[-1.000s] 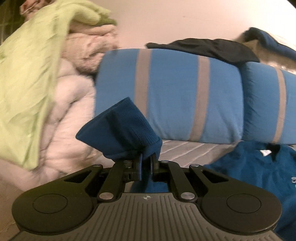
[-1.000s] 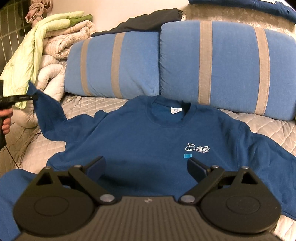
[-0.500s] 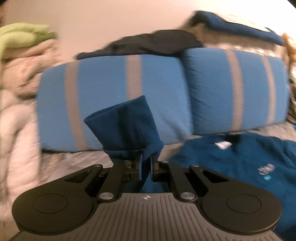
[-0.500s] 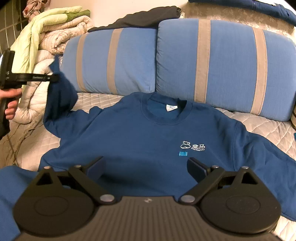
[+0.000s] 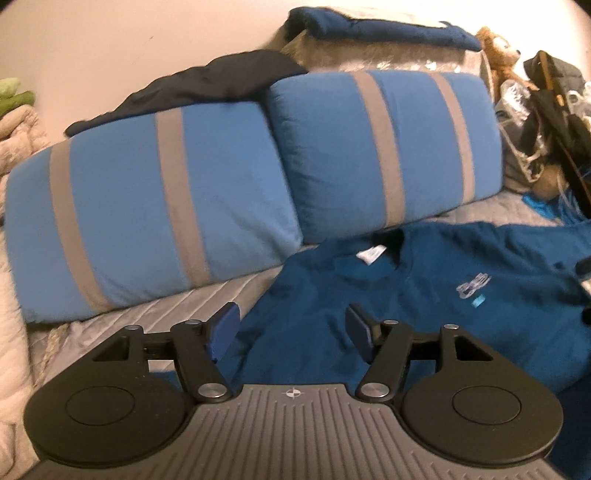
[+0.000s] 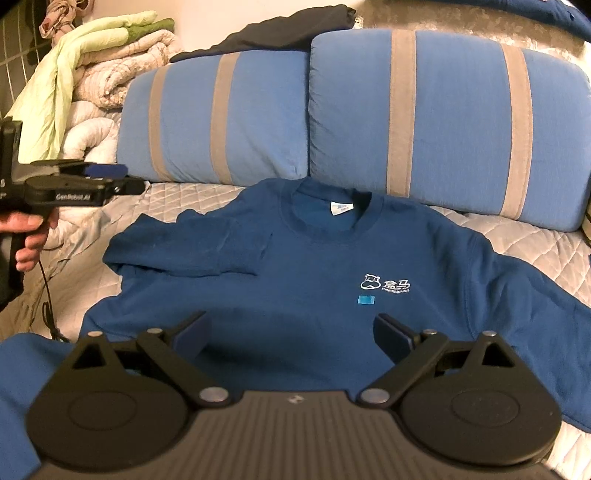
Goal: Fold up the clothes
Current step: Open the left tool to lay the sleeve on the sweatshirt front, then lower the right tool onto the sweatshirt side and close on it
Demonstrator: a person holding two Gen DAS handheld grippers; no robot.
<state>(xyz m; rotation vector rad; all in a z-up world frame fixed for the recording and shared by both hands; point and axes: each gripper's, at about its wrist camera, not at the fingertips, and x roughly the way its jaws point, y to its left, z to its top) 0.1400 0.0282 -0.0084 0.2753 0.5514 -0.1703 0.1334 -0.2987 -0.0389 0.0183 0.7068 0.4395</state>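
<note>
A blue sweatshirt [image 6: 314,280] lay face up on the bed [image 6: 517,236], with its neck close to two striped blue pillows [image 6: 424,122]. One sleeve [image 6: 192,247] was folded across the chest, with its cuff end lying on the front of the sweatshirt. The left claw [image 5: 291,328] was opening up, and nothing was between its two sides, so the sleeve was let go. From the other camera, that left claw [image 6: 110,181] was up in the air beside the sweatshirt, held by a hand [image 6: 29,236]. The right claw [image 6: 291,332] was wide apart too, with nothing in it, low over the bottom part of the sweatshirt. The other sleeve [image 6: 535,295] was not folded in. To fold well, I think that sleeve should come across the chest the same way, flat and with no bumps, and the claw should pinch near the cuff. There were no baskets or boxes to see. A heap of blankets [image 6: 99,74] sat in the corner, and a dark cloth [image 6: 280,29] lay on top of the pillows.
</note>
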